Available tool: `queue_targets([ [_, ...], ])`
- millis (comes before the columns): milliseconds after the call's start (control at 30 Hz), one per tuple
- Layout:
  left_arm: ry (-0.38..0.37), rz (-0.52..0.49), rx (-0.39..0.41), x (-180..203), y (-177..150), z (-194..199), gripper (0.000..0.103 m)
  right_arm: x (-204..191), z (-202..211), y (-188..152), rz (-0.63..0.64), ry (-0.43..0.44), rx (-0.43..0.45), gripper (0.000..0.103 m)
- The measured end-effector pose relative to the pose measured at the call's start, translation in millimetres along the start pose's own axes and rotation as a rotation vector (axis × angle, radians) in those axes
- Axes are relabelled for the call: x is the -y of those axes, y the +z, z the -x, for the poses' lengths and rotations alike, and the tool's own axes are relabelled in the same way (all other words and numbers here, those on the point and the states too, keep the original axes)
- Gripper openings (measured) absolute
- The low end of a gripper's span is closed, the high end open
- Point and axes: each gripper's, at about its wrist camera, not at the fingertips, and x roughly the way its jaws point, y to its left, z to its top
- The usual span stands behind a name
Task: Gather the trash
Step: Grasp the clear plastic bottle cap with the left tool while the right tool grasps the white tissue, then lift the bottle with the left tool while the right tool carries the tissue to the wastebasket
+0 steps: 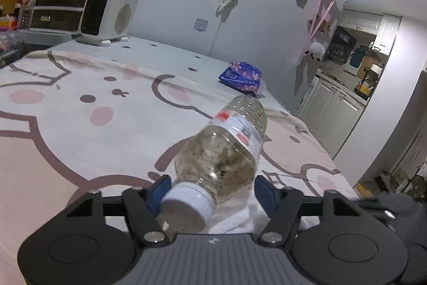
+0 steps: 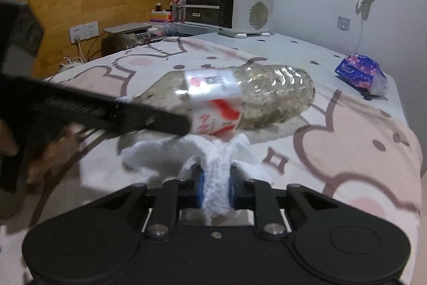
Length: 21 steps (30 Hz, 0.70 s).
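Two hand-held grippers work over a bed: the left (image 1: 210,188), fingers spread, straddles a dirty plastic bottle (image 1: 226,148) that looks liable to roll free, while the right (image 2: 216,191) pinches a white tissue (image 2: 213,159); a tissue pack (image 1: 241,76) lies ahead.
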Motion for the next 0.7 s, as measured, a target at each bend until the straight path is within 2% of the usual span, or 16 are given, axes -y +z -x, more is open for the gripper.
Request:
queue_targets([
  [133, 0.015, -0.073, -0.030, 9.7, -0.5, 0.1, 0.061, -11.4, 31.5, -19.9, -0.025, 0.026, -0.010, 0.016],
  [167, 0.025, -0.087, -0.043, 12.1, -1.5, -0.2, 0.049, -13.5, 39.8, -24.9, -0.035, 0.024, -0.013, 0.015],
  [267, 0.064, -0.131, -0.065, 19.5, -6.0, -0.3, 0.033, -18.4, 66.9, -41.9, -0.079, 0.029, -0.015, 0.015],
  [433, 0.110, -0.172, -0.073, 30.2, -11.9, 10.2, 0.033, -21.3, 106.0, -69.8, -0.161, 0.019, -0.010, 0.015],
  [633, 0.185, -0.163, -0.086, 50.3, -31.4, 41.2, 0.033, -24.1, 141.0, -96.8, -0.259, 0.010, -0.004, 0.014],
  [700, 0.184, -0.138, -0.099, 54.6, -41.8, 58.6, 0.033, -23.9, 150.5, -100.2, -0.280, 0.020, -0.006, 0.014],
])
